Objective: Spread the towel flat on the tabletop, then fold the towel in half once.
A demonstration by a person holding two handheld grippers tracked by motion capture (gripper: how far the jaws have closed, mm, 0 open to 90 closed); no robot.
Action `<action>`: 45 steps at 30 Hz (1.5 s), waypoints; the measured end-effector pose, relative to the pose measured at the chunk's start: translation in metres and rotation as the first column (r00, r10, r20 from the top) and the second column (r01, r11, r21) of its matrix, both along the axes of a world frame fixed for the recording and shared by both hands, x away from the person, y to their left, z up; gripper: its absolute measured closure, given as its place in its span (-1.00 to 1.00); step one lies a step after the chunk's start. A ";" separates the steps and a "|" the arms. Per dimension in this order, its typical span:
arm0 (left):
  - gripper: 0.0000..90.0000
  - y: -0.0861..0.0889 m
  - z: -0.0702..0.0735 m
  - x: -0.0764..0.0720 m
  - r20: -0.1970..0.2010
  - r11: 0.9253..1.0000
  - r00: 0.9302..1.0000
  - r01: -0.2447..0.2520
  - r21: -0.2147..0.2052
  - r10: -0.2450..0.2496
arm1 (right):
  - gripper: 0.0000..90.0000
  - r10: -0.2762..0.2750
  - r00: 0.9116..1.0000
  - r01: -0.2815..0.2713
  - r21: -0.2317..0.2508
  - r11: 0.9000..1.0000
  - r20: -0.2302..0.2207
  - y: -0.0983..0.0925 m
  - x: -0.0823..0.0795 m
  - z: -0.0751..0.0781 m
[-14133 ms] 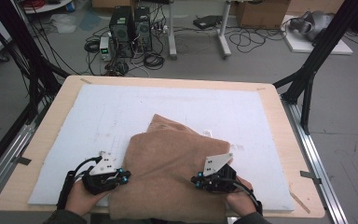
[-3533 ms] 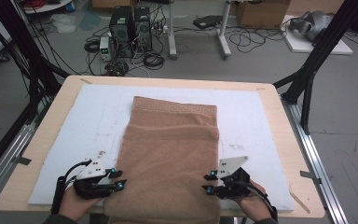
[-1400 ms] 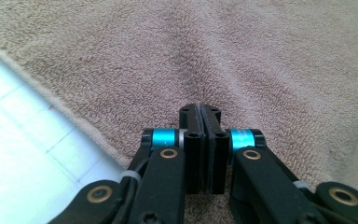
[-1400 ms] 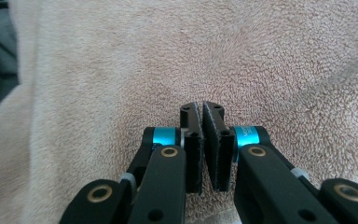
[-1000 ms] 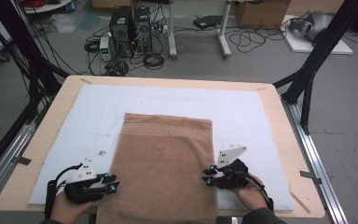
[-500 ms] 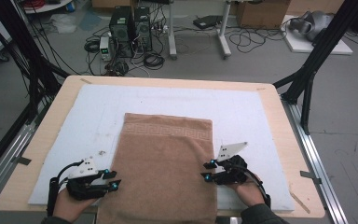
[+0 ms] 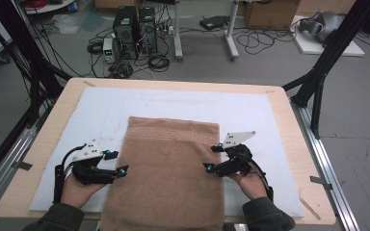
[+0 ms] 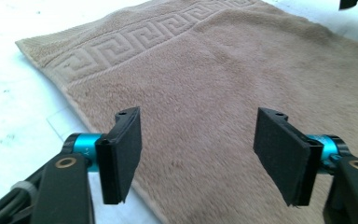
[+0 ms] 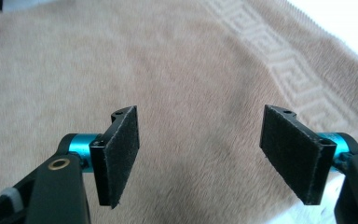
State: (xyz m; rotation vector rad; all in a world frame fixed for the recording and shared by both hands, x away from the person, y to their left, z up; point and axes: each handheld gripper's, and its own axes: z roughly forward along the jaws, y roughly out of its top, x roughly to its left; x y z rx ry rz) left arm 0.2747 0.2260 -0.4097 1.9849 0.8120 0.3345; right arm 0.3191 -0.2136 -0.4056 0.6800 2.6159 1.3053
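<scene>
Brown terry cloth, a towel (image 7: 171,173) with a woven Greek-key border along its far end, lies flat between the two grippers, its near end hanging over the table's front edge. The left gripper (image 7: 118,163) sits at the towel's left edge and the right gripper (image 7: 211,159) at its right edge; both have just been opening, their black felt-faced pads (image 8: 121,154) standing wide above the pile with nothing clamped between them. Beneath the towel a white mat (image 7: 101,110) covers the pale wooden table (image 7: 289,120).
</scene>
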 end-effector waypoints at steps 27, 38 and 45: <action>-0.31 0.000 0.014 0.026 -0.035 1.000 0.999 -0.025 0.012 0.026 | -0.47 -0.043 0.999 0.043 -0.029 0.999 0.006 -0.005 0.020 0.008; -0.23 0.002 0.024 0.076 -0.004 0.997 0.997 -0.078 0.011 0.078 | -0.40 -0.133 0.991 0.134 -0.037 0.990 0.012 -0.014 0.069 0.019; -0.17 -0.004 -0.005 0.110 -0.076 0.991 0.988 -0.130 0.043 0.133 | -0.19 -0.198 0.980 0.195 -0.089 0.977 -0.028 -0.009 0.093 -0.006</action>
